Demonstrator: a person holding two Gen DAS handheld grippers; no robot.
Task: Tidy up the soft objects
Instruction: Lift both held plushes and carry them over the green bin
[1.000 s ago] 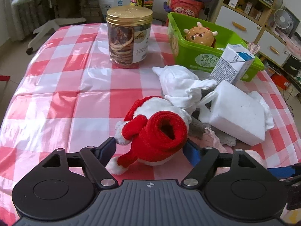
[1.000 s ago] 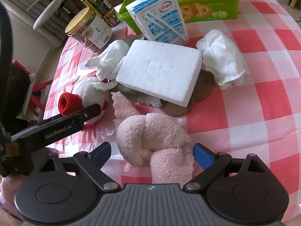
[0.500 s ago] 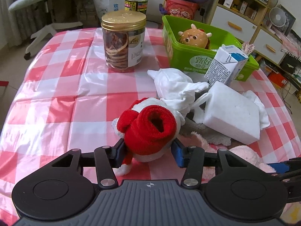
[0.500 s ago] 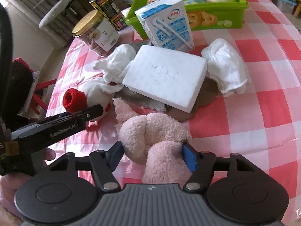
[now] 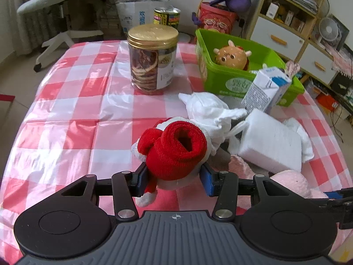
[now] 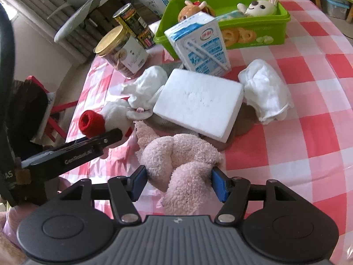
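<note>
My left gripper [image 5: 174, 178] is shut on a red and white Santa plush [image 5: 176, 152], held just above the checked tablecloth. The plush also shows in the right wrist view [image 6: 106, 119]. My right gripper [image 6: 178, 183] is shut on a pink fluffy plush [image 6: 183, 165], whose edge shows in the left wrist view [image 5: 291, 183]. A green bin [image 5: 222, 81] at the back right holds a burger plush [image 5: 230, 56] and, in the right wrist view, a bunny plush [image 6: 258, 6]. White cloth bundles [image 5: 209, 110] [image 6: 267, 90] lie beside a white foam block [image 6: 198, 103].
A gold-lidded cookie jar [image 5: 153, 59] stands at the back middle. A milk carton [image 6: 198, 44] leans in front of the green bin [image 6: 253, 37]. A brown cloth [image 6: 242, 119] lies under the foam block. A tin can [image 6: 134, 26], a chair and shelves are beyond the table.
Both grippers have closed: the left on the Santa plush, the right on the pink plush. Both plushes have lifted slightly toward the cameras.
</note>
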